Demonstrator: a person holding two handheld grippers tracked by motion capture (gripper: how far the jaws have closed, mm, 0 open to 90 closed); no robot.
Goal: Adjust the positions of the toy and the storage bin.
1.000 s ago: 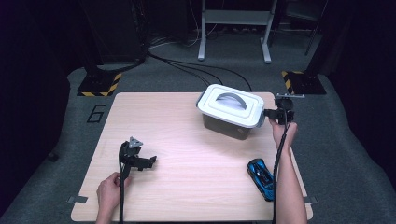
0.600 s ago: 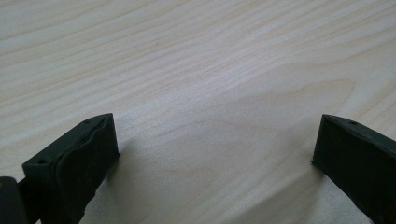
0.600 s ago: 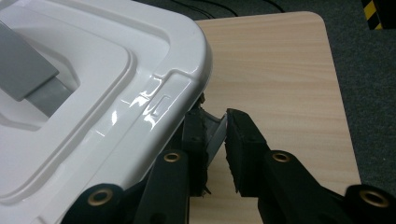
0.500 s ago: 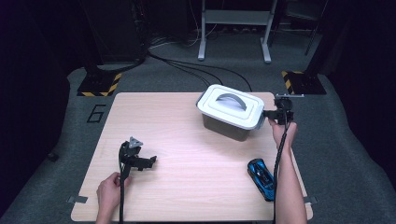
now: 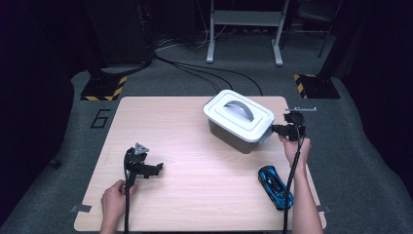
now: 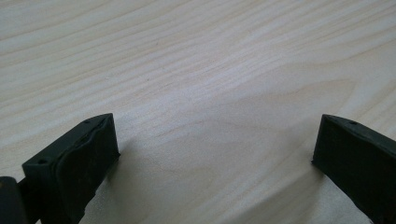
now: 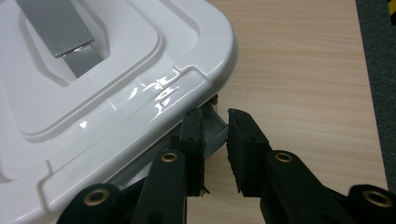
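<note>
A pale wooden desk [image 5: 195, 146] carries a white-lidded storage box [image 5: 238, 119] toward its far right, long axis running diagonally. The right tongs [image 7: 215, 140] are nearly clenched on a grey side latch [image 7: 215, 125] under the lid's near-right end. A blue toy car [image 5: 275, 186] lies near the right forearm. Well apart, the left tongs [image 6: 215, 154] rest released on bare wood.

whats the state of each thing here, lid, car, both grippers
white plastic lidded storage box: lid on, grey handle lying flat
grey side latch: pinched between right gripper jaws
blue toy car: upright on table, untouched
left gripper: open, holding nothing
right gripper: shut on latch
</note>
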